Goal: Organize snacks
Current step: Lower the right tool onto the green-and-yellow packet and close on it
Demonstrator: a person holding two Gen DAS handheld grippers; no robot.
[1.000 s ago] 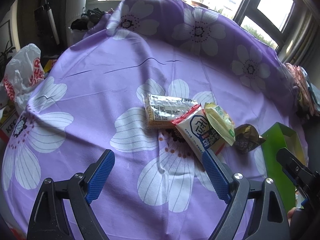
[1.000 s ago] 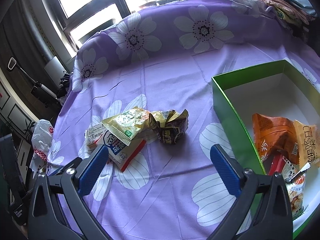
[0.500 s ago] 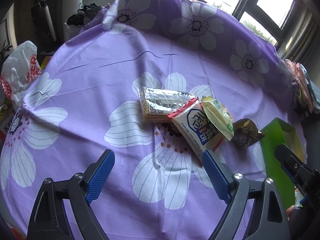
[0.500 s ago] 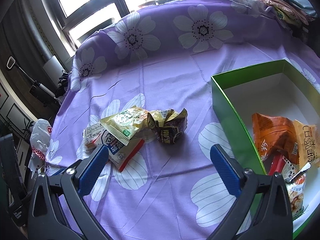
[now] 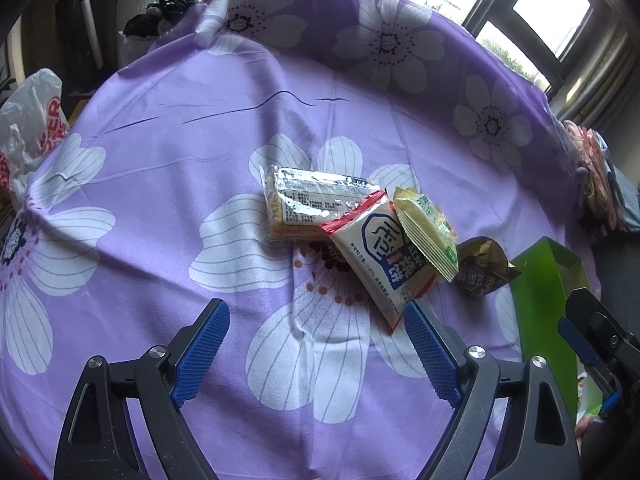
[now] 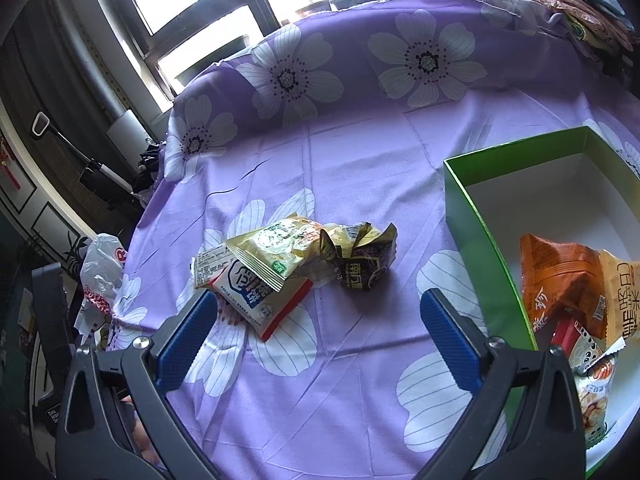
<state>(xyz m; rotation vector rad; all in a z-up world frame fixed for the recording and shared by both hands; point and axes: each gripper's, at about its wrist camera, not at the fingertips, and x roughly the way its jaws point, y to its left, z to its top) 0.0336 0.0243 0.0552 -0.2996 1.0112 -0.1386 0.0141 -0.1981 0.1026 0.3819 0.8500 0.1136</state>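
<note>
Four snack packs lie together on the purple flowered cloth point(image 5: 160, 168): a clear cracker pack point(image 5: 312, 204), a white pack with red edge point(image 5: 380, 256), a yellow-green pack point(image 5: 428, 232) and a crumpled dark gold pack point(image 5: 480, 268). In the right wrist view they show as white pack point(image 6: 260, 300), yellow-green pack point(image 6: 280, 248) and dark pack point(image 6: 360, 260). The green box point(image 6: 472, 232) holds orange packs point(image 6: 560, 276). My left gripper point(image 5: 316, 340) is open and empty just short of the white pack. My right gripper point(image 6: 318, 328) is open and empty, near the packs.
A white plastic bag point(image 5: 32, 120) hangs off the table's left edge. Folded cloths point(image 6: 568, 4) lie at the far right. Windows stand behind the table. The right gripper's body point(image 5: 596, 332) shows beside the green box point(image 5: 548, 276).
The left gripper has moved forward toward the snack pile, which now sits closer and lower in its view. The right gripper has barely shifted. Both stay open.
</note>
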